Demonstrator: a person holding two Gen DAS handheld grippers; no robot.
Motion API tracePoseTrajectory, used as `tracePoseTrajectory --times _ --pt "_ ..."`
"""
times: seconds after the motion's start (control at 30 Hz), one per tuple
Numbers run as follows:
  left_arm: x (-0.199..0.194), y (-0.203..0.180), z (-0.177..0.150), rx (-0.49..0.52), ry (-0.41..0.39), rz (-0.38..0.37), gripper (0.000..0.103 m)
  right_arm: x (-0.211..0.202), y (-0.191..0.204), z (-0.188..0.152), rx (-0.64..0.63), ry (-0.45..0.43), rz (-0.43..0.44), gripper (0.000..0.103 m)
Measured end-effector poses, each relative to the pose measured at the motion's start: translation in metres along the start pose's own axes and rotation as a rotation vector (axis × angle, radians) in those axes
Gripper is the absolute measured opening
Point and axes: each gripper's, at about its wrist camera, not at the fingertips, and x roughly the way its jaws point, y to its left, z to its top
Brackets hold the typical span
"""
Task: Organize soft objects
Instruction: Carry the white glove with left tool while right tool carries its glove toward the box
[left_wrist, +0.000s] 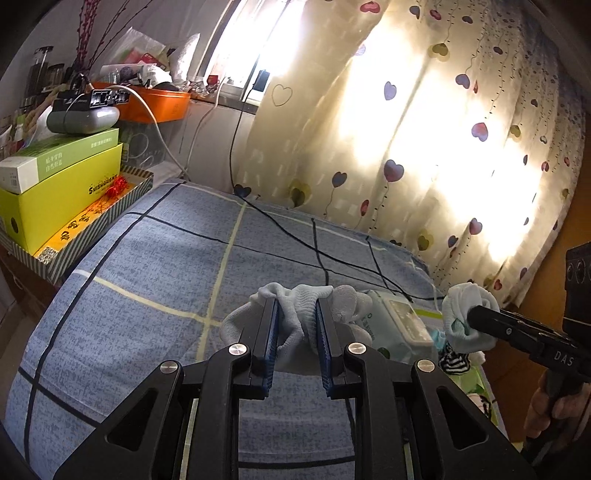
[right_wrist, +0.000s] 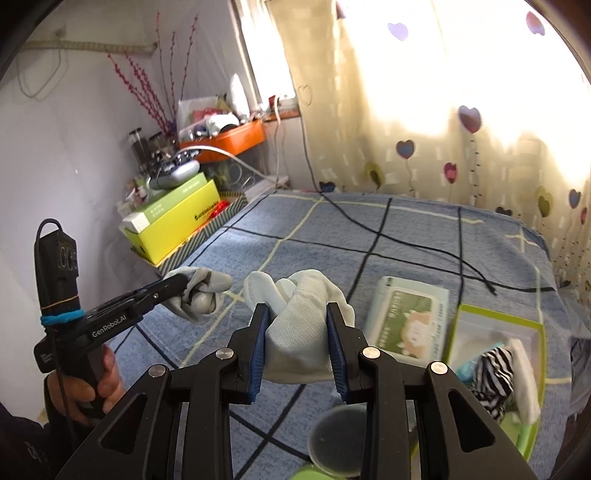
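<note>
Evidently, each pair of fingers is pinching a soft item of its own: the left gripper (left_wrist: 295, 325) is closed on a bunched grey sock (left_wrist: 295, 314), whose folds are squeezed between the blue pads and spill out at either side, while the right gripper (right_wrist: 297, 328) is closed on a rolled pale sock (right_wrist: 301, 325), gripped at its middle with the knotted end pointing away toward 12 o'clock. Both bundles appear to be held lifted above the bed (left_wrist: 147, 258), probably so that they can be carried rather than dragged across the checked cover. In the left wrist view the pale sock is seen at about 3 o'clock of the left fingers, well apart from the grey one; in the right wrist view the grey sock is seen at about 9 o'clock of the right fingers. A green-rimmed box (right_wrist: 535, 328) lies on the bed at about 4 o'clock of the right fingers, with a striped black-and-white cloth (right_wrist: 493, 376) and something white already inside, so it is judged to be the collecting place. A pack of wet wipes (right_wrist: 406, 317) lies just beside that box, between it and the pale sock. A black cable (right_wrist: 406, 240) is draped across the cover further off, toward the curtain (left_wrist: 406, 147).
</note>
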Motion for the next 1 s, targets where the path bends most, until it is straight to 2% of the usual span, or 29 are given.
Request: tracePoseTrajectory --times 0.47,1.0 --pt "0.008 -0.091 -0.007 0.143 0.038 -0.114 0.020 -0.067 -0.051 -0.038 0.107 -0.116 -0.044 0.029" --pt "0.032 -0.186 -0.020 0.295 0.117 -0.267 0.020 -0.119 -0.121 -0.074 0.225 -0.185 -0.187 0.029"
